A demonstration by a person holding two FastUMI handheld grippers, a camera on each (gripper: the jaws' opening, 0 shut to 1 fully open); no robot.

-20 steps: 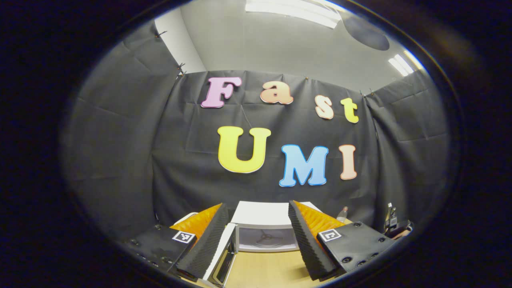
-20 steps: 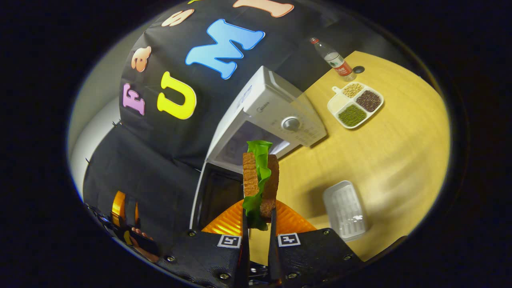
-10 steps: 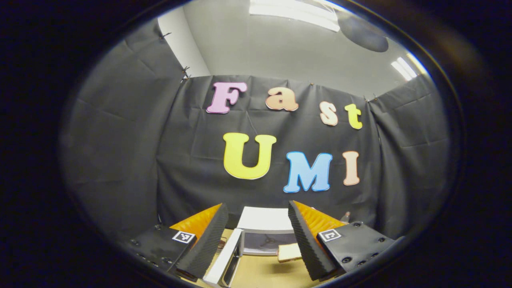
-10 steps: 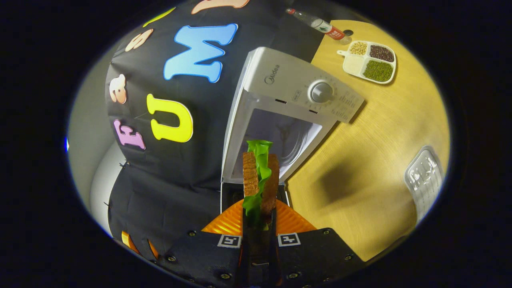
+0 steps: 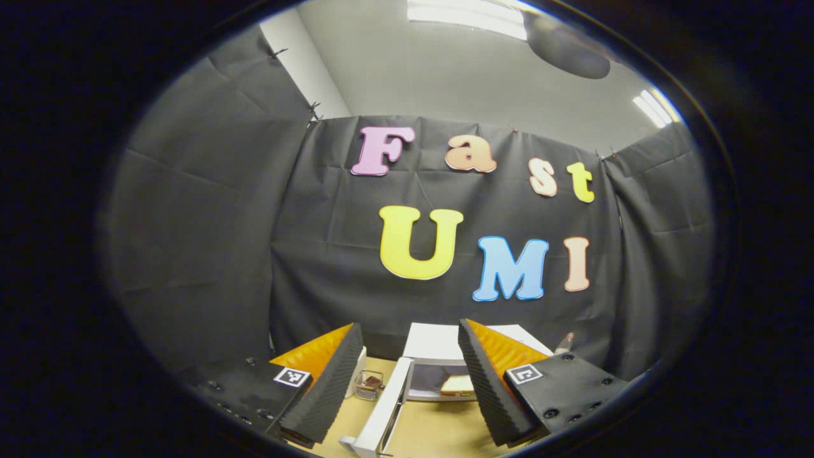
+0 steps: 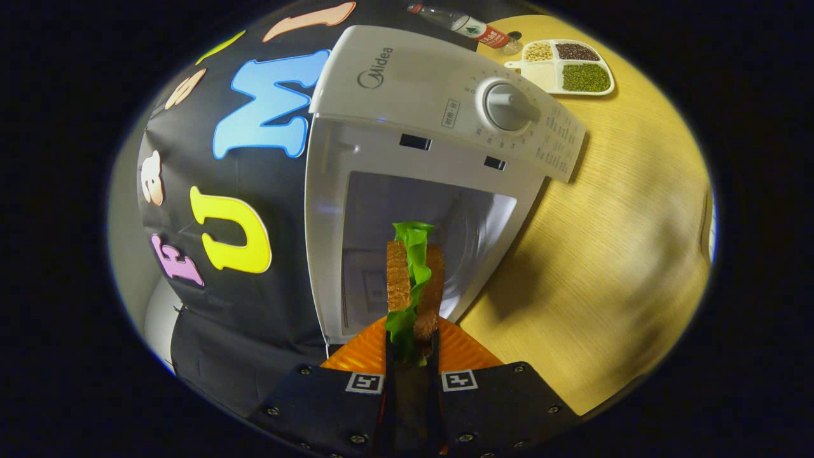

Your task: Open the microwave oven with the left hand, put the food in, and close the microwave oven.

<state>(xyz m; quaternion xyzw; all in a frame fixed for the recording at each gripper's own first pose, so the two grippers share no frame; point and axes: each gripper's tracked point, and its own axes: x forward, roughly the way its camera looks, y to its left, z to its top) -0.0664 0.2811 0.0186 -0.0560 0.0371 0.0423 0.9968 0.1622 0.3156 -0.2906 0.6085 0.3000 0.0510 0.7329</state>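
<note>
A white microwave (image 6: pixel 407 83) stands on the wooden table (image 6: pixel 610 216), tilted in the right gripper view, with its cavity (image 6: pixel 381 229) open close ahead. My right gripper (image 6: pixel 412 343) is shut on a sandwich (image 6: pixel 413 280) of two brown bread slices and green lettuce, held on edge just before the cavity mouth. In the left gripper view the microwave (image 5: pixel 439 343) sits farther off, its door (image 5: pixel 381 413) swung out to the left, and the sandwich (image 5: pixel 459 384) shows at the opening. My left gripper (image 5: pixel 408 326) is open with nothing between its fingers and is raised, away from the door.
A white divided tray (image 6: pixel 563 67) of beans and a plastic bottle (image 6: pixel 464 25) lie on the table beyond the microwave's dial (image 6: pixel 505 105). A small glass container (image 5: pixel 369 383) stands left of the door. Bare tabletop stretches to the right of the microwave.
My right gripper has carried the sandwich forward, up to the open cavity, and the microwave looms larger. The left gripper has drifted a little, staying open.
</note>
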